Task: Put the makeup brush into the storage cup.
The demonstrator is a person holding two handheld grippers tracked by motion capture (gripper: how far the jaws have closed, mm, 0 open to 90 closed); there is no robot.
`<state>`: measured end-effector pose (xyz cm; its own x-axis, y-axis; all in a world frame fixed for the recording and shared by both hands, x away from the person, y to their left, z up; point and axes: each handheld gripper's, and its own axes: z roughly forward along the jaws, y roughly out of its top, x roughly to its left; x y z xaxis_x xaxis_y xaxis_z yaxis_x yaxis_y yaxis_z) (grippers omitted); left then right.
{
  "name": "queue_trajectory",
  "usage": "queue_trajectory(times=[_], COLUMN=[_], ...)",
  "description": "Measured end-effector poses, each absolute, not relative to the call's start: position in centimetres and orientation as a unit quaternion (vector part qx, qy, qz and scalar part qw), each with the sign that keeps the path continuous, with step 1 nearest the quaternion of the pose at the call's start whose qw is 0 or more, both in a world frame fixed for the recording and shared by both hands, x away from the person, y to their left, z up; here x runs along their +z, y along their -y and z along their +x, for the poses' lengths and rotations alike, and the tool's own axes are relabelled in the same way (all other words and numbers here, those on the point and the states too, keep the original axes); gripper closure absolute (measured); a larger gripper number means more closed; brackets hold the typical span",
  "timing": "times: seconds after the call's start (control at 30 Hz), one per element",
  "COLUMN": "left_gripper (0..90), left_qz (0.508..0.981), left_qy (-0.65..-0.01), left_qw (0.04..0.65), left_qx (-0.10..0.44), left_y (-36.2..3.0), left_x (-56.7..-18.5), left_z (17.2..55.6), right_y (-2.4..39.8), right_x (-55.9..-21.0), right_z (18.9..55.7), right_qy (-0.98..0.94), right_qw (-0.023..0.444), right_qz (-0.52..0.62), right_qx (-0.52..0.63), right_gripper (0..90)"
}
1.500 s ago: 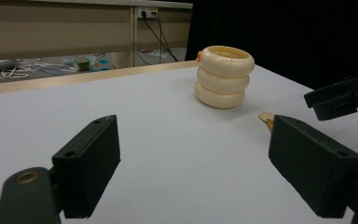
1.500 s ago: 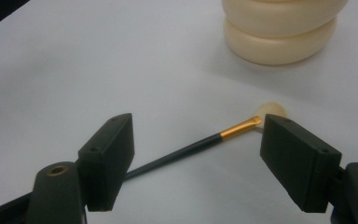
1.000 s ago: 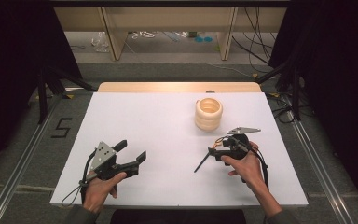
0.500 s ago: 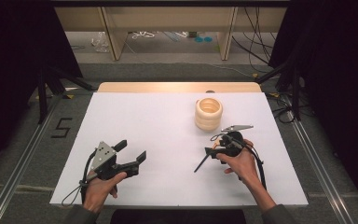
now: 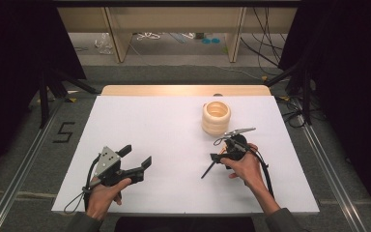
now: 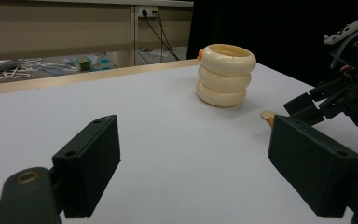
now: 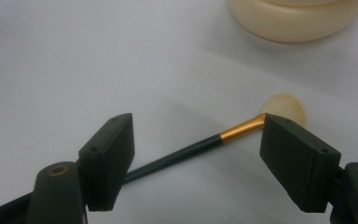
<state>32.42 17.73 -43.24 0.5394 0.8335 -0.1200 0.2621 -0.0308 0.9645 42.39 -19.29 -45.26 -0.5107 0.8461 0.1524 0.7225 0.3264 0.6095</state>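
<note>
Right gripper is hovering with jaws spread wide and nothing grasped yet, the brush lying between them on the table, pickup still ahead, while left gripper is idling, released.

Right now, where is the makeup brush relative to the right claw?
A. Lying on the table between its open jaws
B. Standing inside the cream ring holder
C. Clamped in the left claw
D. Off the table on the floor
A: the right gripper view shows the makeup brush flat on the white table, its black handle and gold ferrule running between the right claw's spread jaws.
</note>
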Motion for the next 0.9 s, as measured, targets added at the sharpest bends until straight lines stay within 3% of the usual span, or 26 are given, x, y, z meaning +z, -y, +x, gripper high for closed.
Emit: queue_trajectory(times=[0.9], left_gripper=[16.4], left_qz=[0.672], left_qy=[-0.411], left_qw=[0.561], left_qx=[0.254], left_y=[-17.8], left_x=[-43.3], left_z=[32.5], right_y=[18.2], right_x=[-46.2], right_z=[43.3], right_qy=[-0.822], right_qw=[0.089], right_qz=[0.489], right_qx=[0.278], right_gripper=[28.0])
